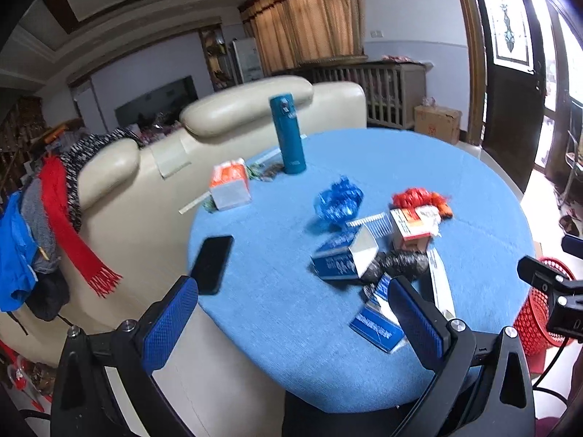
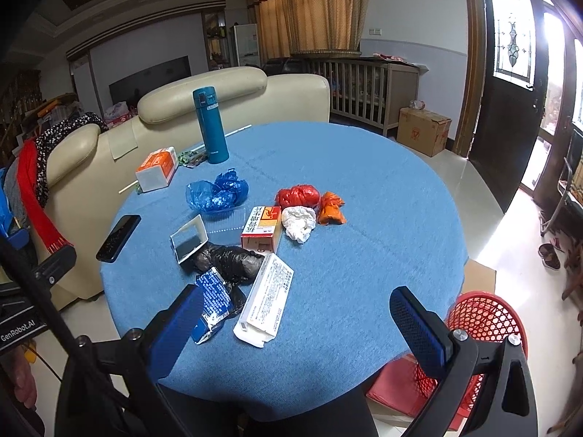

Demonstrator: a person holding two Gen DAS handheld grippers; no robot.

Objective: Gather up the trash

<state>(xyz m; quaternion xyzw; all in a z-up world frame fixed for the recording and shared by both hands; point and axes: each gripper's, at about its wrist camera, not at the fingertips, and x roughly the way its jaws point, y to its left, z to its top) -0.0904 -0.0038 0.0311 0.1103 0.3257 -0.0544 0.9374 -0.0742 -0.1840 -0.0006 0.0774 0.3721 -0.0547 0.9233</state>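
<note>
Trash lies in a heap on the round blue table (image 2: pixel 364 189): a crumpled blue bag (image 2: pixel 218 193), a red bag (image 2: pixel 297 196), an orange wrapper (image 2: pixel 331 208), a white tissue (image 2: pixel 298 222), an orange-white carton (image 2: pixel 261 227), a black bag (image 2: pixel 233 260), a long white box (image 2: pixel 266 300), an open white-lined box (image 2: pixel 188 238) and a blue wrapper (image 2: pixel 213 302). A red mesh bin (image 2: pixel 488 322) stands on the floor at the table's near right. My right gripper (image 2: pixel 295 318) is open above the near table edge. My left gripper (image 1: pixel 291 309) is open too, with the blue box (image 1: pixel 342 260) ahead.
A teal flask (image 2: pixel 211 125), an orange tissue box (image 2: pixel 157 168) and a black phone (image 2: pixel 118 237) sit on the table's left side. A cream sofa (image 2: pixel 204 94) with clothes draped on it stands behind. A cardboard box (image 2: pixel 422 129) and a dark door (image 2: pixel 510 109) are at the right.
</note>
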